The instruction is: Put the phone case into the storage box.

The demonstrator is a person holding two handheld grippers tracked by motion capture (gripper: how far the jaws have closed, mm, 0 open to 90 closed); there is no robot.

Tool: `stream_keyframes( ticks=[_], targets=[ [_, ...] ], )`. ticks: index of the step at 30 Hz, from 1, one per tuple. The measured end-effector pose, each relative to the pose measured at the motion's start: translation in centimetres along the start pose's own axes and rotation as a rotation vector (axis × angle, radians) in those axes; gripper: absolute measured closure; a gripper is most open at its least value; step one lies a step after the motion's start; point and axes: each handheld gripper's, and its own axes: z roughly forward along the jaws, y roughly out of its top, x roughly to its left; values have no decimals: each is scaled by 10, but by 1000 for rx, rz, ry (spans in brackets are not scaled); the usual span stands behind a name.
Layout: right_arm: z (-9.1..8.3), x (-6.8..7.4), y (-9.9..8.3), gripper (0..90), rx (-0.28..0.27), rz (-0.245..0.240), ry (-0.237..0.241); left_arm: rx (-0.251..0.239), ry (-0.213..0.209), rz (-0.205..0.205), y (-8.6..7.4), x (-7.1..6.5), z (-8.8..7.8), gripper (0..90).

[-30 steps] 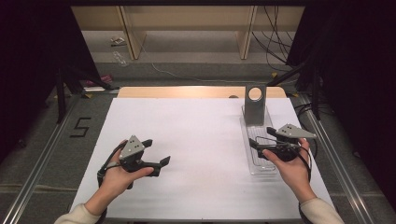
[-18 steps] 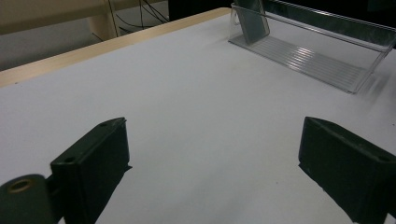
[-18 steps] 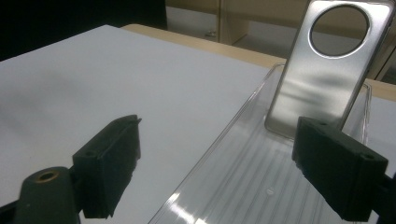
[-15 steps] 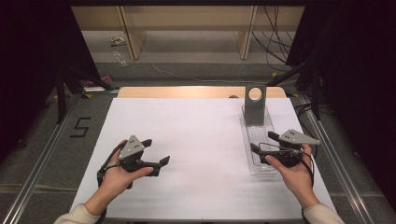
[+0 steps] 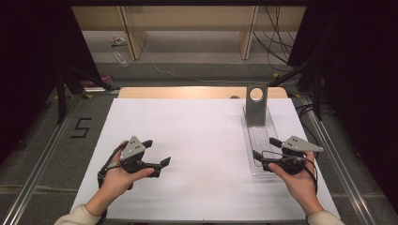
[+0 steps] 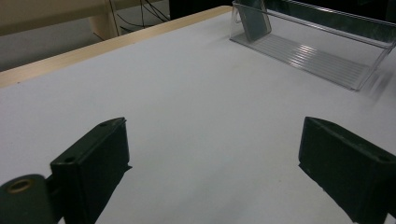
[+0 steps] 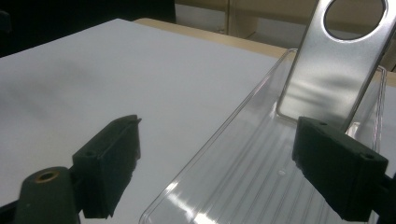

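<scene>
Worktop: white flat sheet point(image 5: 202, 136) on a pale wooden board, wooden edge visible along the far side.
Tray: clear ribbed plastic tray point(image 5: 257, 140), long and narrow, lying flat on the right part of the worktop, long axis running away from the person.
Plate: grey upright metal plate with a round hole near its top point(image 5: 256, 105), standing at the far end of the tray, leaning slightly back.
Right gripper: black two-jaw tool with a grey three-cornered plate on top point(image 5: 265, 147), held in the right hand point(image 5: 295, 180) over the near end of the tray, pointing left across it.
Right fingers: black pads point(image 7: 109, 161) wide apart, nothing between them; in the right gripper view, one pad over the white sheet left of the tray wall, the other over the tray floor, with the tray point(image 7: 261, 163) and the plate point(image 7: 327, 65) ahead.
Left gripper: matching black tool point(image 5: 157, 152) in the left hand point(image 5: 117, 180), near the left front of the worktop, well apart from the tray, pointing right.
Left fingers: black pads point(image 6: 93, 158) spread wide, empty, over bare white sheet; tray point(image 6: 313, 53) far ahead in the left gripper view.
Floor: grey, with a black figure "5" point(image 5: 80, 127) marked left of the worktop.
</scene>
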Motion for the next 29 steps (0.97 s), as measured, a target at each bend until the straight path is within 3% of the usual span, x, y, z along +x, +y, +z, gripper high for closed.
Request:
stream_keyframes(
  ticks=[29],
  targets=[
    [-9,8,-2,163,-67,-13,3,1,-2,0,-1,0,1,81]
  ],
)
